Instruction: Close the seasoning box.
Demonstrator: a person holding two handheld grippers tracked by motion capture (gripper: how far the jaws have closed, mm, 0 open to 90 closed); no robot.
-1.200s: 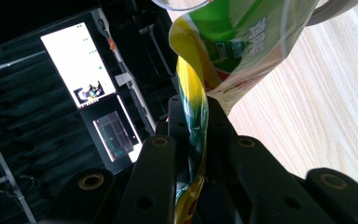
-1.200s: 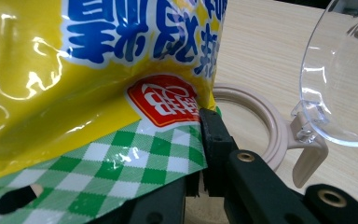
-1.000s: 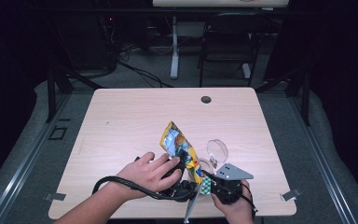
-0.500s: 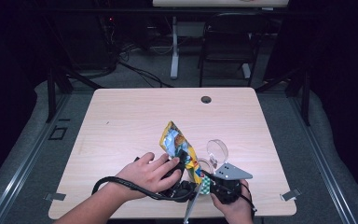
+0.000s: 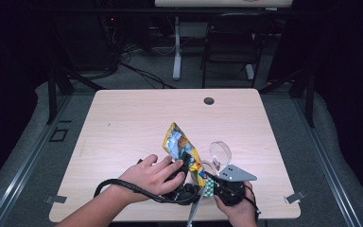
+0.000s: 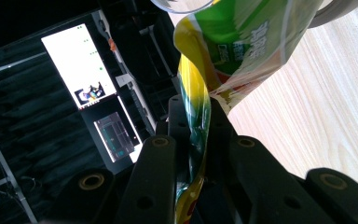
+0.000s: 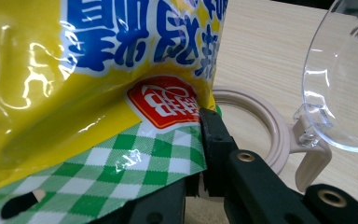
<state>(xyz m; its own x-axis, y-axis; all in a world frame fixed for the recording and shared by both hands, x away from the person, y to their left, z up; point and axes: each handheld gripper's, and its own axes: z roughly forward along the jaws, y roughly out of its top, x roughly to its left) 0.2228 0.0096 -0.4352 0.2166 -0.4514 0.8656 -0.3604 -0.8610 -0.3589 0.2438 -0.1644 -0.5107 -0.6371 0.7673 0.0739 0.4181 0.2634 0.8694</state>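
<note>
Currently, snack bag (image 5: pixel 182 149) stood tilted over the worktop (image 5: pixel 123 123), near its front edge. Left gripper (image 6: pixel 193 140) and right gripper (image 7: pixel 200 154) jaws both clamped on its edge seals. Risk: uneven pull could split the film, spilling contents past the open-lidded container (image 5: pixel 217 158) just beside it.

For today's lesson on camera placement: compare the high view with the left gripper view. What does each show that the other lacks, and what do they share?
High view only: the whole table, both hands and a chair beyond it. Left gripper view only: two lit screens in the dark room, and the left gripper with its fingers shut on the bag's yellow edge. Shared: the snack bag and the pale wooden tabletop.
</note>
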